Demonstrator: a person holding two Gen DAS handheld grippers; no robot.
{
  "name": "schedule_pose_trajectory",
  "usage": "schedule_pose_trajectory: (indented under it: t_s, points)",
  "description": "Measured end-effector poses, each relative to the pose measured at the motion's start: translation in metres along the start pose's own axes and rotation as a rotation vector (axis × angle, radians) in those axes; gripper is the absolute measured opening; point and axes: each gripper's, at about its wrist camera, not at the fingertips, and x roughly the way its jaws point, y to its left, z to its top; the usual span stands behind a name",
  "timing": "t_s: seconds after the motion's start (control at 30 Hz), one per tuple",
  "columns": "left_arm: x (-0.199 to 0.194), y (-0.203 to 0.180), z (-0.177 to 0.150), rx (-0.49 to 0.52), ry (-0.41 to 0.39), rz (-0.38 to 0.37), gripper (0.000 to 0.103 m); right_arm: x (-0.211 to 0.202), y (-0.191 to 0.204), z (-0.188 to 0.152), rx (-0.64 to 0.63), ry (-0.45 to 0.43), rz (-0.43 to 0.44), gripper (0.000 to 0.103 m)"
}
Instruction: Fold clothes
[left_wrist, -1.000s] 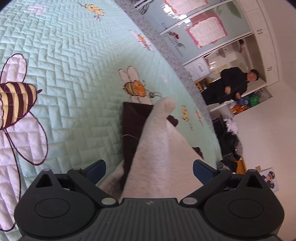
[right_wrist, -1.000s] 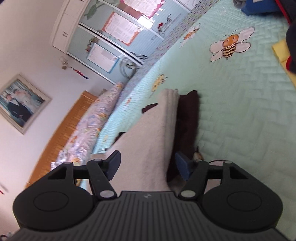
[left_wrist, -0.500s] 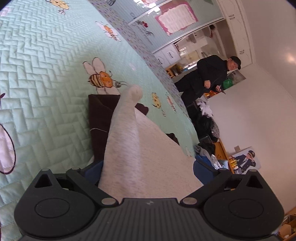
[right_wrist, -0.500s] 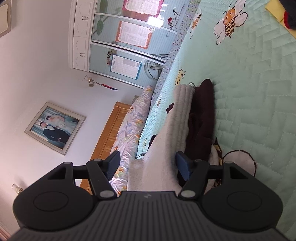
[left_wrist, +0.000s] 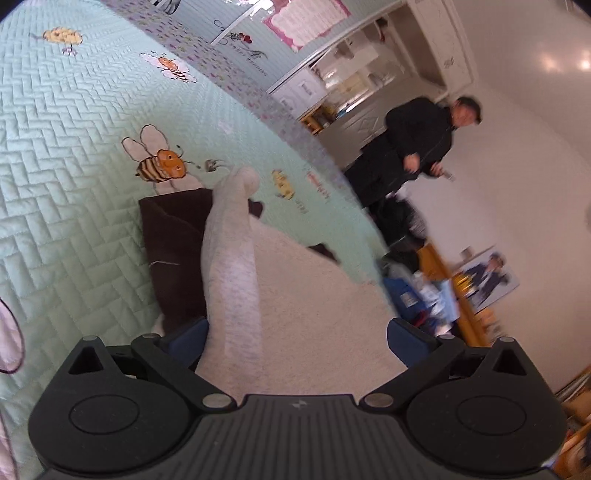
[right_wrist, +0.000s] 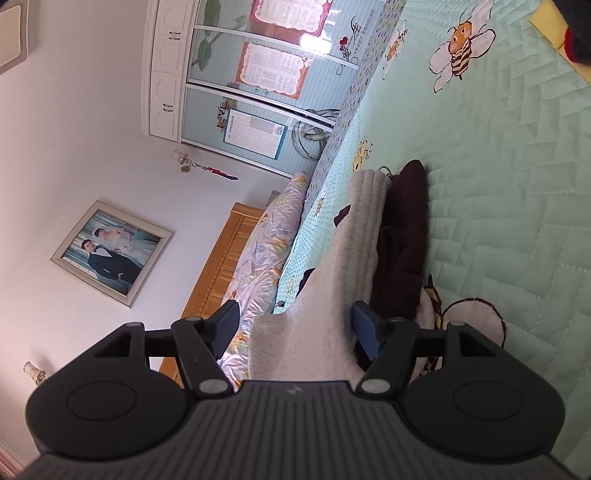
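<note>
Down the middle of the left wrist view runs a cream fleecy garment (left_wrist: 295, 295), raised into a ridge that starts between the blue pads of the left hand-held gripper (left_wrist: 295, 334) and ends in a rounded tip near the frame's centre. Those fingers sit wide apart, so the cloth passes between them and nothing looks pinched, tbh. A dark brown garment (left_wrist: 173, 243) lies flat just left of the ridge, touching it, on the mint quilted bedspread (left_wrist: 74, 155) with its bee pictures. At the right of that frame a person in black (left_wrist: 410, 155) stands by a white wall.

In the right wrist view the same cream garment (right_wrist: 354, 258) climbs from the bottom centre toward mid-frame, with the brown one (right_wrist: 402, 236) tucked against its right side. The right hand-held gripper (right_wrist: 295, 323) is also spread, with fabric in the gap; I can't tell if either pad really presses it. A framed photo (right_wrist: 110, 251) hangs at the left.
</note>
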Motion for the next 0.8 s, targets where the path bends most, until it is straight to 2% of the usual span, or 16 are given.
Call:
schedule_pose_trajectory:
  t_s: [0.17,0.3,0.5,0.57,0.63,0.7,0.8]
  points:
    - [0.011,-0.02,-0.006,0.14,0.071,0.068,0.102,0.001,-0.002,-0.002,-0.001,0.003,-0.001,0.07]
    - [0.016,-0.035,-0.01,0.232,0.084,0.106,0.102,0.004,-0.004,-0.005,-0.006,0.015,-0.009,0.07]
    - [0.034,-0.053,-0.022,0.391,0.146,0.176,0.102,0.007,-0.003,-0.006,-0.027,0.021,-0.04,0.071]
    - [0.034,-0.052,-0.022,0.387,0.134,0.186,0.102,0.008,-0.002,-0.006,-0.037,0.026,-0.056,0.071]
    - [0.03,-0.043,-0.018,0.335,0.105,0.211,0.102,0.009,-0.001,-0.007,-0.051,0.029,-0.07,0.071]
    - [0.026,-0.028,-0.014,0.256,0.078,0.237,0.102,0.01,0.002,-0.007,-0.071,0.034,-0.089,0.071]
    - [0.017,-0.003,-0.011,0.103,0.058,0.19,0.102,0.013,0.007,-0.008,-0.11,0.047,-0.119,0.071]
